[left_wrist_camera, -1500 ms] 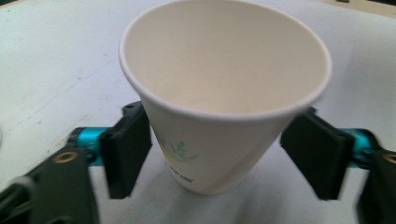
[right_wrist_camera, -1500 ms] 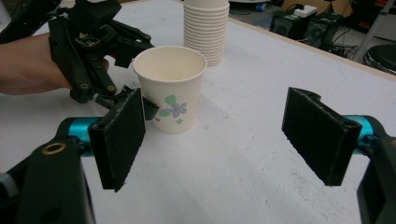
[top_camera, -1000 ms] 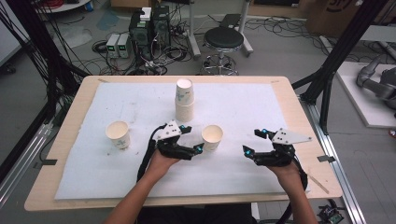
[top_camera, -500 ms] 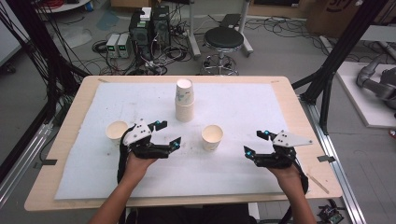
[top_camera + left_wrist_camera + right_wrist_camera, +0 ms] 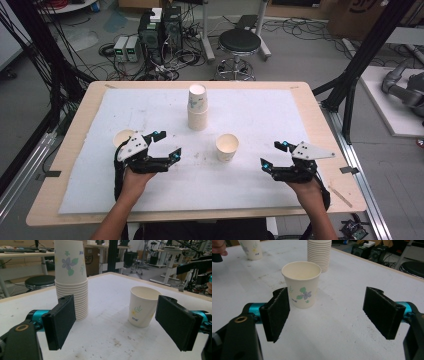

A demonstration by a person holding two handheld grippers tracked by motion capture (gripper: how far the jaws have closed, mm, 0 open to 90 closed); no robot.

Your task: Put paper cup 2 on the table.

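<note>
The left tool (image 5: pixel 168 145) hovers low over the worktop (image 5: pixel 260 180) with its two black pads spread wide and nothing between them. Just behind its outer side, close to the grey plate on top, stands a single paper cup (image 5: pixel 123 138), upright and open at the top. Ahead of this tool, in the left gripper view, the stack of cups (image 5: pixel 70 280) rises beyond the left pad, its top cup upside down and printed with a flower, while the middle cup (image 5: pixel 142 306) stands upright on the white sheet beyond the right pad, apart from both pads.

The right tool (image 5: pixel 273 155) is also spread wide and empty, held just above the sheet near the worktop's right edge. The middle cup (image 5: pixel 301 284) stands in front of it, nearer its left pad than its right, not touched by either. Farther off along the same line the stack of cups (image 5: pixel 319 254) stands, and the single paper cup (image 5: pixel 251 249) is farther still, beside the person's other hand (image 5: pixel 219 247).
</note>
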